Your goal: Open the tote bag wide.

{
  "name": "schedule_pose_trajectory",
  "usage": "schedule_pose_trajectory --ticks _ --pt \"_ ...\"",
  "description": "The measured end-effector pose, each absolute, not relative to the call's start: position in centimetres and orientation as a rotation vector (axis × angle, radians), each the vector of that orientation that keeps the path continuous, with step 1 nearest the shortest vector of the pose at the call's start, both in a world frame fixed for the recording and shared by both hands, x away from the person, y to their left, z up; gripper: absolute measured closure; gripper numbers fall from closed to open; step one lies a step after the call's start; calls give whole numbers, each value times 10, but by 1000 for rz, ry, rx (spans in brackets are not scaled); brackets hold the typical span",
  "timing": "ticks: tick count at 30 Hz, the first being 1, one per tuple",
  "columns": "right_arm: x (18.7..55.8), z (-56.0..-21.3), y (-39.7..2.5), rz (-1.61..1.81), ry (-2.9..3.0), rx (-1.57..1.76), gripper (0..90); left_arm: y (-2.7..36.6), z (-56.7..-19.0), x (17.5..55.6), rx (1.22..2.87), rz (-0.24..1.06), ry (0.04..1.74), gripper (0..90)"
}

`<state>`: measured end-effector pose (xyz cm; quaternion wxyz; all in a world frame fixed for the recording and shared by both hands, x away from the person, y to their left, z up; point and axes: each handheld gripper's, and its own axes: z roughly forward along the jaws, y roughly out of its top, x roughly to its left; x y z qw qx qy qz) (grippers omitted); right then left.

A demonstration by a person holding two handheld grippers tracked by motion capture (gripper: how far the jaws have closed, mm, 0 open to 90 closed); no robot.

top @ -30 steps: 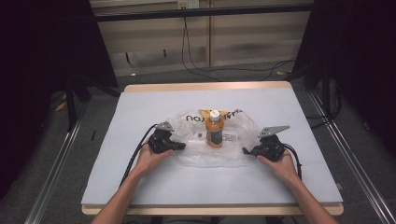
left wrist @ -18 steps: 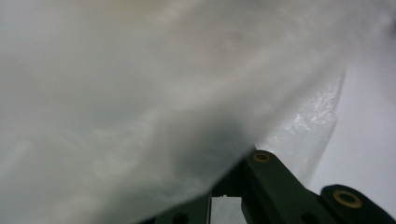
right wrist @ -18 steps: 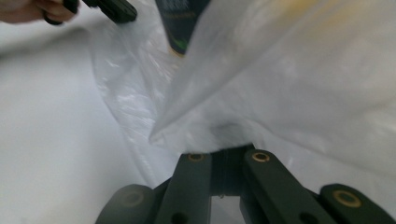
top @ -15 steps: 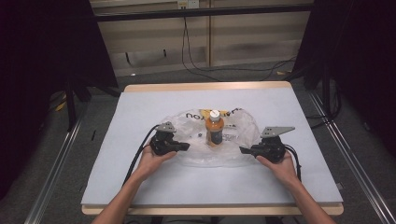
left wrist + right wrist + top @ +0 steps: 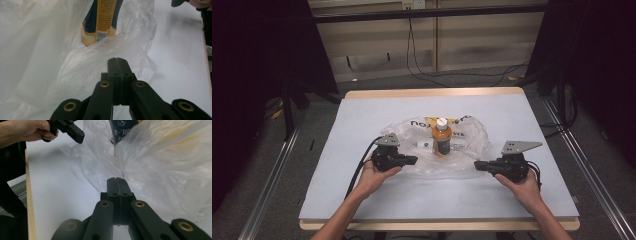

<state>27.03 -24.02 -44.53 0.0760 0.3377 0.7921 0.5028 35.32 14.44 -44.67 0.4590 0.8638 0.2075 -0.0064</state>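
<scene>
Bottle (image 5: 442,139): orange drink with a white cap and dark label, upright at the middle of the desk (image 5: 362,115), standing on a clear plastic bag (image 5: 472,145) that lies spread and crumpled beneath and around it.

Plastic bag: thin, translucent, printed lettering on the side beyond the bottle; its folds rise beside the bottle's base in the left tool view (image 5: 105,50) and billow in front of the bottle in the right tool view (image 5: 162,165). The bag is not drawn up over the bottle.

Left tool (image 5: 413,160): held in the person's left hand (image 5: 374,175), just left of the bottle, at the bag's near edge. Jaws pressed together; a fold of film lies just ahead of the tips (whether any is pinched between them I cannot tell).

Right tool (image 5: 478,165): held in the right hand (image 5: 524,182), right of the bottle, tips at the bag's right edge. Jaws clenched, with nothing visibly caught between them.

Status, as a judgement: bagging the bottle appears to be at an early stage. Bottle is placed on the bag; bag edges remain to be gripped, lifted and gathered around it.
</scene>
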Motion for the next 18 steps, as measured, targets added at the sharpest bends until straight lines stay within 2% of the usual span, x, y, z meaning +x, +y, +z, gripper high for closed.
schedule_pose_trajectory --ticks 7,11,18 --pt "267 -431 -257 1524 2303 1064 900 136 -435 356 2129 -31 479 900" --pt "270 -416 -258 1551 2268 1045 900 130 -424 359 2103 -15 479 900" --pt "283 -390 -254 1560 2243 994 900 125 -425 362 2151 2 466 900"
